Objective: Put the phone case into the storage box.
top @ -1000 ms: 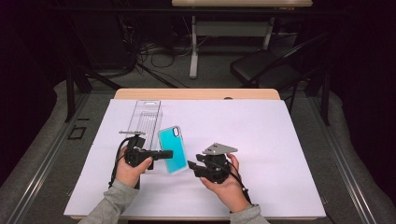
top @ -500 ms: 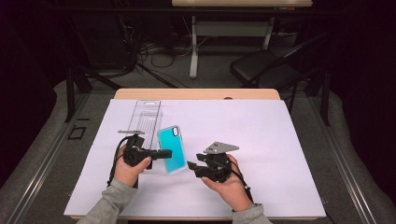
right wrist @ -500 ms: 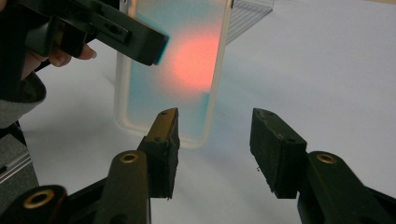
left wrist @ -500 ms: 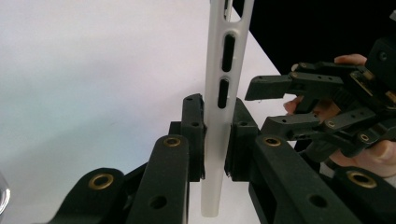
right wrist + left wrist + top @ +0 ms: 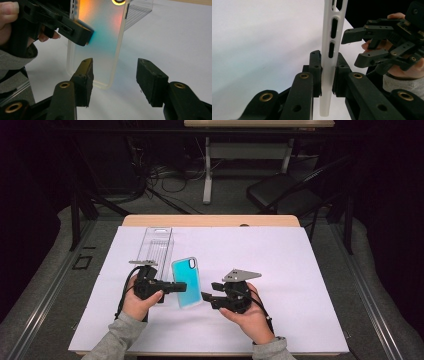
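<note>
Phone case (image 5: pixel 186 282) held up, clear box (image 5: pixel 155 243) still waiting.
Left gripper (image 5: pixel 172 287) squeezes the case's edge and keeps it up off the white surface (image 5: pixel 300 285). Right gripper (image 5: pixel 208 291) sits just beside the case; its jaws have just been opening and grip nothing. Nothing is in the box behind yet.

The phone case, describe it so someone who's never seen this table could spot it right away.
On the white table, look left of centre, just ahead of the person's hands. The phone case is a turquoise slab with frosted edges, clamped by the left gripper. Unlike the clear ribbed box lying flat behind it, it is coloured and held off the surface.
</note>
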### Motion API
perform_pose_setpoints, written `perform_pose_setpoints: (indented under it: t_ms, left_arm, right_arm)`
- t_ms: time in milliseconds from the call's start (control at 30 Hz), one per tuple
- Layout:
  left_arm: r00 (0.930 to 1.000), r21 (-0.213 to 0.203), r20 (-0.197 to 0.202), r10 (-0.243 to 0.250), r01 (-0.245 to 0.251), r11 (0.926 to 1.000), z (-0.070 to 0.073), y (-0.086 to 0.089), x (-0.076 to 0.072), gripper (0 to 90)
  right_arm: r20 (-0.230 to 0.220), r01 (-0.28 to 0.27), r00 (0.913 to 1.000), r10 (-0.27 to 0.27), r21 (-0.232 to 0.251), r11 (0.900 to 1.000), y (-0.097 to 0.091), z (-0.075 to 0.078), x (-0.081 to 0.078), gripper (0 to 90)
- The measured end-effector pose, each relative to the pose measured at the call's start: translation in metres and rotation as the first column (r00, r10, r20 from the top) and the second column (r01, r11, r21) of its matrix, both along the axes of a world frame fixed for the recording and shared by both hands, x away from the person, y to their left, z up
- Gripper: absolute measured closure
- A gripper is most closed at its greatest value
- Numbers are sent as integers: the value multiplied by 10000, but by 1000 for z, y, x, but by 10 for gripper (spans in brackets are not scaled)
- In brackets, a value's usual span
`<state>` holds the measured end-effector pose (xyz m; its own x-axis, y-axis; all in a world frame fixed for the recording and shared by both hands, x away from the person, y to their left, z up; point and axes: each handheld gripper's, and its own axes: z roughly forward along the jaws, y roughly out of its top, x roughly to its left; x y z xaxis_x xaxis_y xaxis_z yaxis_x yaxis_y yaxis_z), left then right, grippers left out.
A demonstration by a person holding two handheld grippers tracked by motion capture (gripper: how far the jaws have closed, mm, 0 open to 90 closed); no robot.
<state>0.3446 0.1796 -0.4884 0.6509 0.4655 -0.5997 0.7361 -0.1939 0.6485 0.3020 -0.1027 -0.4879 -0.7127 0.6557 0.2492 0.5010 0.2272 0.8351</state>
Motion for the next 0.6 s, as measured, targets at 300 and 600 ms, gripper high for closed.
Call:
perform_pose_setpoints:
  t_ms: [300,600]
  left_arm:
    - [9997,92,164,-199,197,9998,1,-3,-2,813]
    - [9989,119,215,-423,421,9990,1,-7,-4,813]
  right_arm:
    - [-619,-188,9978,219,510,9985,-10,3,4,518]
    - [-899,-404,9949,465,688,9968,-14,3,6,524]
